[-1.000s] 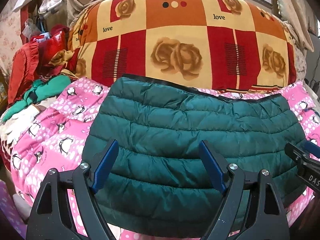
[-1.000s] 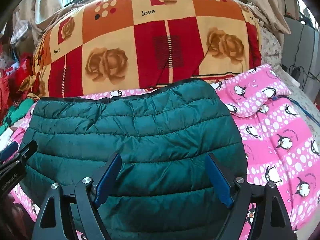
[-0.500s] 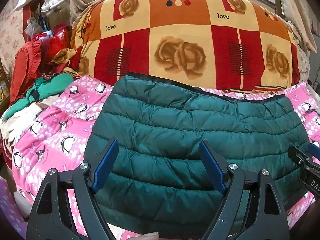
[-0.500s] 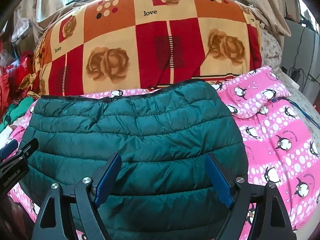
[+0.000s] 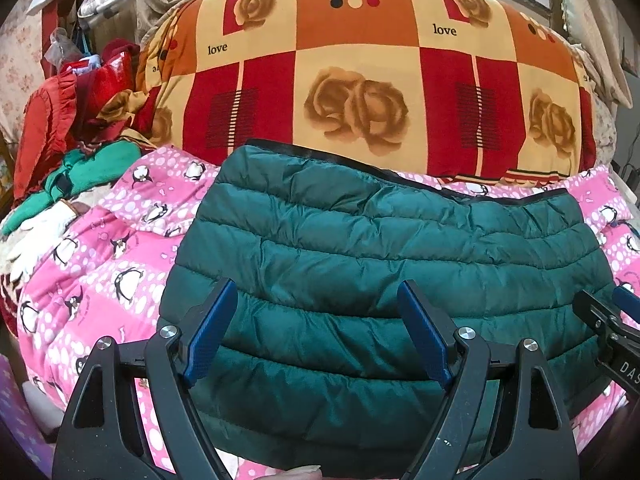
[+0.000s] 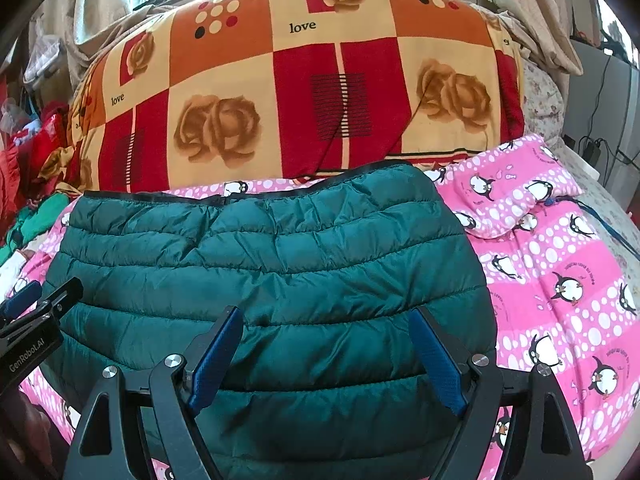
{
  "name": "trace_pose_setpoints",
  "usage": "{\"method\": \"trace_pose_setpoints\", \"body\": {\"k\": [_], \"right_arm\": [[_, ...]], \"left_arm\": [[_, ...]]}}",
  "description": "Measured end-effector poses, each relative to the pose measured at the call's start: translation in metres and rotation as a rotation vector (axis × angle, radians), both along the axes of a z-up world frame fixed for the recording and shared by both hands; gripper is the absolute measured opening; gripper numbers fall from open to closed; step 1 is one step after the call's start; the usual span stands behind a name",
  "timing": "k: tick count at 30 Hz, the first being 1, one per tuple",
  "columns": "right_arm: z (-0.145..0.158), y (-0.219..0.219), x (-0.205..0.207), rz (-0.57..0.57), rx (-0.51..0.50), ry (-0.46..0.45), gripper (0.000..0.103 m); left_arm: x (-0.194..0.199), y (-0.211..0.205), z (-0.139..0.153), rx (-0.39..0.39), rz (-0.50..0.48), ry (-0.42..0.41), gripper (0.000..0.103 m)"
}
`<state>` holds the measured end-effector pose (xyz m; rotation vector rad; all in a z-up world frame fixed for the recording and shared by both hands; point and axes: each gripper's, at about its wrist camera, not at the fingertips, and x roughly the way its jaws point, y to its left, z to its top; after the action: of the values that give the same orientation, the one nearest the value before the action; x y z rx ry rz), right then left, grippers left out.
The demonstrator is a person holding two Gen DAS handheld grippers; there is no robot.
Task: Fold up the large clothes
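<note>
Item: green quilted jacket, puffy, with stitched horizontal channels and a dark bound edge along its far side. Location: lying flat in a compact, already doubled-over bundle on the bed, on a pink penguin-print blanket, its far edge close to a large rose-patterned quilt roll.

Handling, as judged: light, soft and springy; the shell looks slick, so a shallow pinch may slide off. It will likely puff back unless pressed flat. Best hold appears to be the bound edge or a corner, biting through all layers.

Left claw: jaws wide apart, nothing between the pads, poised above the near left part of the jacket.
Right claw: jaws wide apart, empty, above the near right part.

View notes: the left wrist view alone shows a heap of red and green clothes beside the bed; the right wrist view alone shows the blanket's folded-back corner and cables at the far right. Each view catches the other claw at its edge.
</note>
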<state>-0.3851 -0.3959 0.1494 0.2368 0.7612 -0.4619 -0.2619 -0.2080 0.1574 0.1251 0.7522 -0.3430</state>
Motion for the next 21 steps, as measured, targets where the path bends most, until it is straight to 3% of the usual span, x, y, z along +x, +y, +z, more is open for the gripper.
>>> {"method": "trace_pose_setpoints", "body": {"k": [21], "right_arm": [[-0.0003,0.0005,0.0026,0.006,0.001,0.008,0.083]], "left_arm": [[0.0031,-0.0003,-0.0001,-0.004,-0.002,0.012,0.082]]}}
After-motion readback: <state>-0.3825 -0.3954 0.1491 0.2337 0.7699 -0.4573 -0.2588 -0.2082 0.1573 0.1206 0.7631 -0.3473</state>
